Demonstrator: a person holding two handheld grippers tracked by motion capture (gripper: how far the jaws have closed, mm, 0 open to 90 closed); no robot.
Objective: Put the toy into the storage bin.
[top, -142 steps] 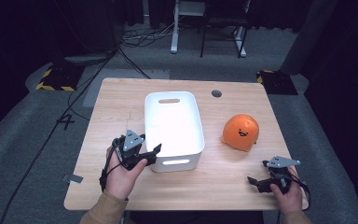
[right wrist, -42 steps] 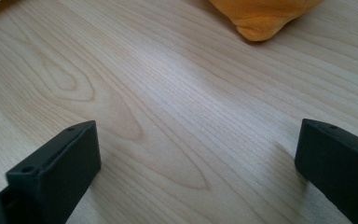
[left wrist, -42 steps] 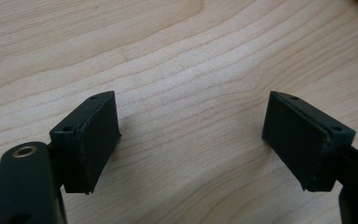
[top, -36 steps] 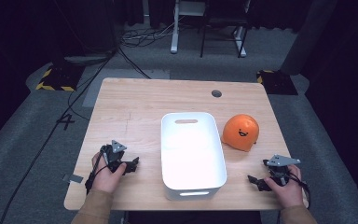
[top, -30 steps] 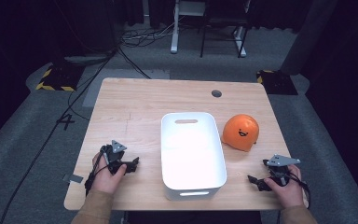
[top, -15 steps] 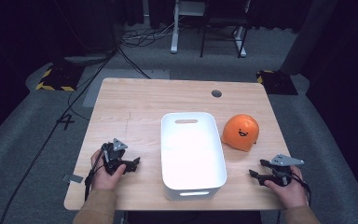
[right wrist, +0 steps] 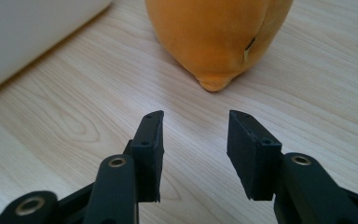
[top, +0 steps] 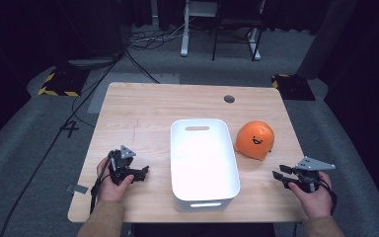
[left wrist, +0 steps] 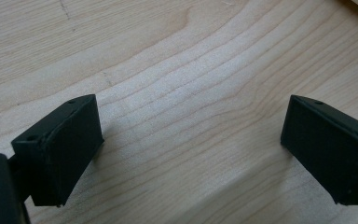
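orange plush: just ahead of the right gripper, beside the white bin; looks soft, light, squashy.
hold: likely its rounded flank, pinching the fabric.
right gripper: jaws partly apart, empty.
left gripper: jaws wide, empty, low over bare table.

White rectangular plastic tub: centre of light wooden table, reaching its near edge. Round orange plush toy: just right of the tub. My left gripper: near-left corner. My right gripper: near-right corner, before the toy.
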